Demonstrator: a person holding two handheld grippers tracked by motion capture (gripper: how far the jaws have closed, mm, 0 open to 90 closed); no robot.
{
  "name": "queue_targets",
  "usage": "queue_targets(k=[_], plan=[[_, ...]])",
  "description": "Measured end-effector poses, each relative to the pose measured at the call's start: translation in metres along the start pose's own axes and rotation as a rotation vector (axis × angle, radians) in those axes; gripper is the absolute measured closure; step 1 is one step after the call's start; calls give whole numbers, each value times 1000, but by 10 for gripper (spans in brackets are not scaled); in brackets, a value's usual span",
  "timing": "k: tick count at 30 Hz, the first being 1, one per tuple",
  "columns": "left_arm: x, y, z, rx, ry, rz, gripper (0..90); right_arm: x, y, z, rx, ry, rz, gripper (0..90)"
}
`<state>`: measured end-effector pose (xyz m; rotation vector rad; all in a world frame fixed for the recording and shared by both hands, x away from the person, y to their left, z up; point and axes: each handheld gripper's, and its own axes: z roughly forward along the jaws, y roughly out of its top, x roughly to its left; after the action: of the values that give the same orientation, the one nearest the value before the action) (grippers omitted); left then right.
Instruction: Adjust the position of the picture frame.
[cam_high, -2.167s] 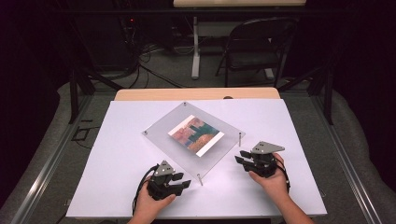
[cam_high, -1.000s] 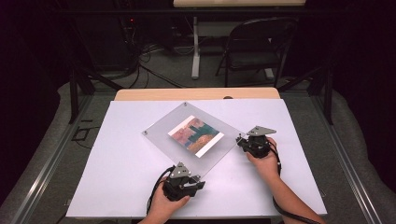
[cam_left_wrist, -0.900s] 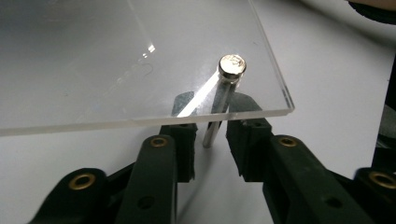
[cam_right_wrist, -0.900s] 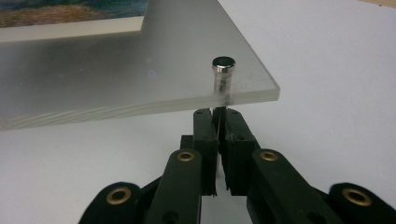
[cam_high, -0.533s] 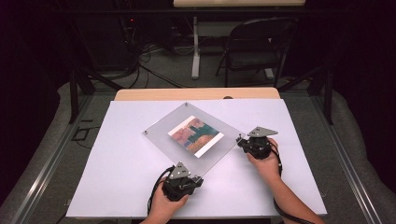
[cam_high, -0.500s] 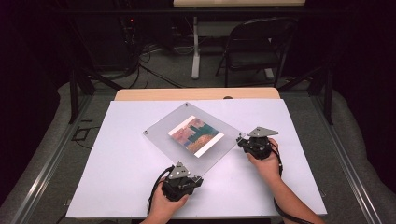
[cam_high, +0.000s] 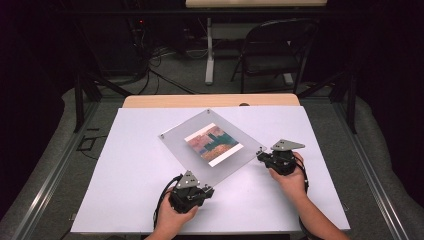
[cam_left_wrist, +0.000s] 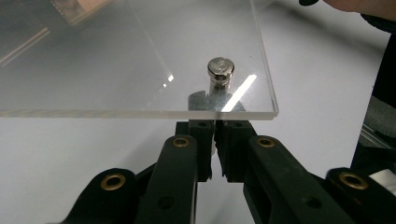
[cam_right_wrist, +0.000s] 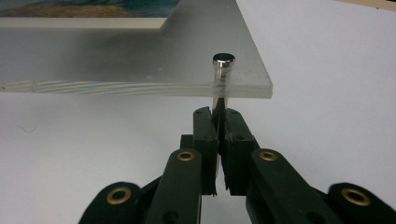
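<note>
since the earlier frames both hands had closed in on the clear acrylic frame (cam_high: 212, 146): the left gripper (cam_high: 196, 192) had slid right to its near corner and its jaws had just been closing, now pinched on the metal standoff post (cam_left_wrist: 220, 74) beneath the pane, while the right gripper (cam_high: 274, 159) had moved up to the right-hand corner and sat fully clamped on that corner's post (cam_right_wrist: 223, 65). risk, as i judged it: uneven lifting could twist the pane, or a smooth post could slip from the narrow pads and drop a corner onto the white table (cam_high: 130, 165). the frame lay tilted at mid-table, a transparent thick-edged panel holding a colourful picture (cam_high: 213, 144), raised on silver posts
</note>
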<state>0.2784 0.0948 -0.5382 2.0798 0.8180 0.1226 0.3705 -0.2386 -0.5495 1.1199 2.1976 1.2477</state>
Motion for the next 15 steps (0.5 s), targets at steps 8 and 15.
queue_targets(k=[8, 15], plan=[[15, 3, -9, -9, 37, 1, 848, 5, -2, -5, -4, 11, 26, 856], [41, 3, -17, -12, 99, -37, 848, 18, -5, -8, -9, 39, 35, 856]])
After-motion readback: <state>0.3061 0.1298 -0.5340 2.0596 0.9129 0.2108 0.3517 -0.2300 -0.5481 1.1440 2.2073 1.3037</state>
